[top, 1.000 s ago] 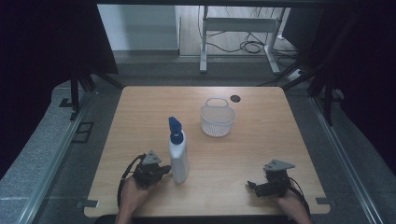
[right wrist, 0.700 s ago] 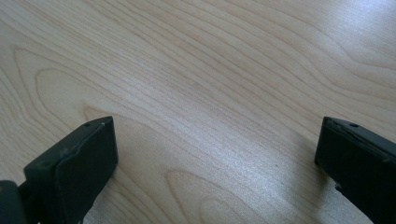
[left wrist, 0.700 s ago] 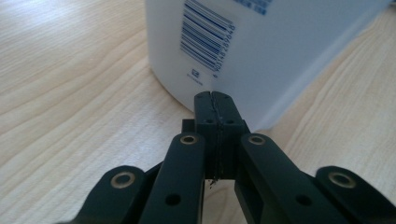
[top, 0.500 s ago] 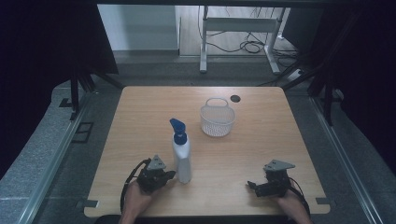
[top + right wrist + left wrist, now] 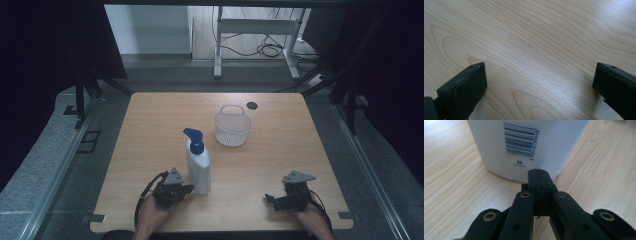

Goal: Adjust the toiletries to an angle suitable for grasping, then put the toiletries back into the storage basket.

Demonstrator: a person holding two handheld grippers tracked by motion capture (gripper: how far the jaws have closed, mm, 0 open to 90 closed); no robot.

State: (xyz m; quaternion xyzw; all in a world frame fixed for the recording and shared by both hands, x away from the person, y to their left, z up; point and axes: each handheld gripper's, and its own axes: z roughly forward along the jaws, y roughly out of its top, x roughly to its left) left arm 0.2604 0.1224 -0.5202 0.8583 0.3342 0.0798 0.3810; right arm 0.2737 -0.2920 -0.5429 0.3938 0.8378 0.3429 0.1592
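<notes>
Spray bottle [image 5: 198,166] stands upright at 6 o'clock of worktop [image 5: 150,130] centre, blocking the left hand-held gripper [image 5: 186,189], whose closed tips sit just at its base. White basket [image 5: 233,128] at 12 o'clock. Right hand-held gripper [image 5: 270,198]: open worktop ahead, bare.

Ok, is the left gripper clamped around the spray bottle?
No, the left gripper has its jaws shut together, tips just at the spray bottle.

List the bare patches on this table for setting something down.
Free: the wooden table left of the white pump bottle, and the near strip between it and the right gripper. Crowded: between bottle and white mesh basket.
</notes>
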